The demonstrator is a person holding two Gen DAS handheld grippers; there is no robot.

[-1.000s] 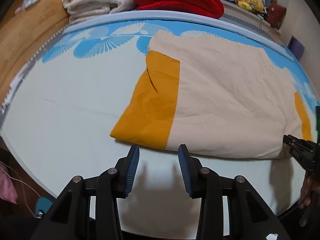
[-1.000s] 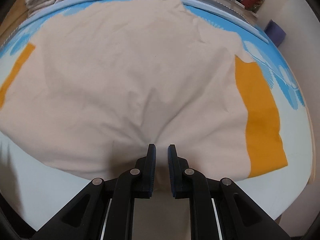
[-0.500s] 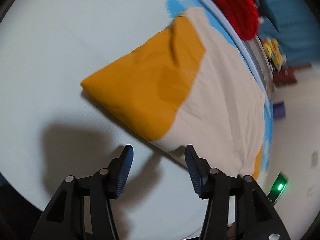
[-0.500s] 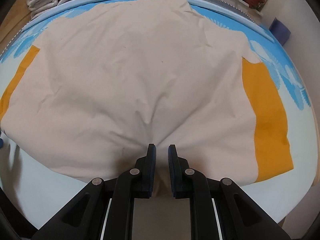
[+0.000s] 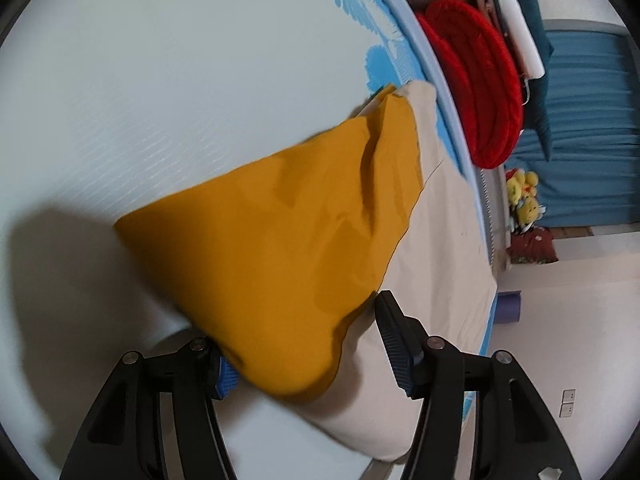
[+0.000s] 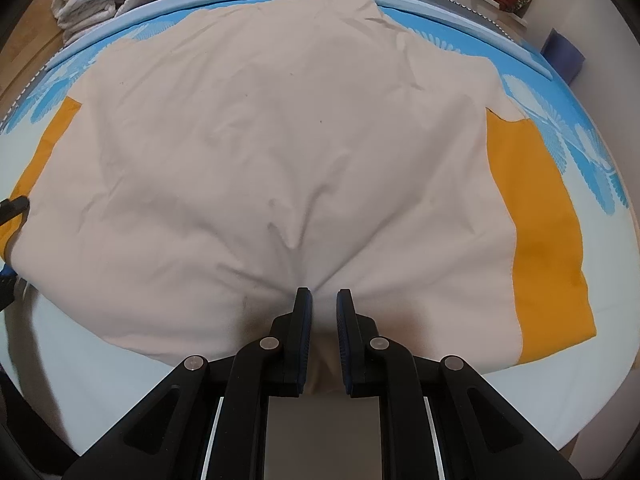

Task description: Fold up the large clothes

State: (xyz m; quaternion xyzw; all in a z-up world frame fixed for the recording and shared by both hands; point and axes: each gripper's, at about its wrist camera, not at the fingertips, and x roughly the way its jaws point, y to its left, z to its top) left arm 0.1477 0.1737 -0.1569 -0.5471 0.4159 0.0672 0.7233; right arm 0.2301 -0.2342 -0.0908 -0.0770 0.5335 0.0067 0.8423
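A large cream garment (image 6: 280, 140) with yellow sleeves lies spread on the bed. My right gripper (image 6: 323, 296) is shut on its near hem, and creases fan out from the pinch. The right yellow sleeve (image 6: 540, 232) lies flat. In the left wrist view the left yellow sleeve (image 5: 280, 240) fills the middle. My left gripper (image 5: 304, 332) straddles the sleeve's near corner, its jaws opening. One finger (image 5: 226, 376) is under the cloth, the other finger (image 5: 394, 344) stands clear beside it. The pads do not press on the cloth.
The mattress (image 5: 160, 80) is pale with a blue leaf pattern along its far edge. Beyond that edge lie folded white blankets (image 6: 96, 0), a red quilt (image 5: 472, 80) and plush toys (image 5: 524, 196). A purple block (image 5: 508, 308) stands by the wall.
My left gripper rolled, dropped and closed in on the yellow sleeve, widening its jaws until the sleeve corner lies between them. The right gripper kept its hold and stayed put.
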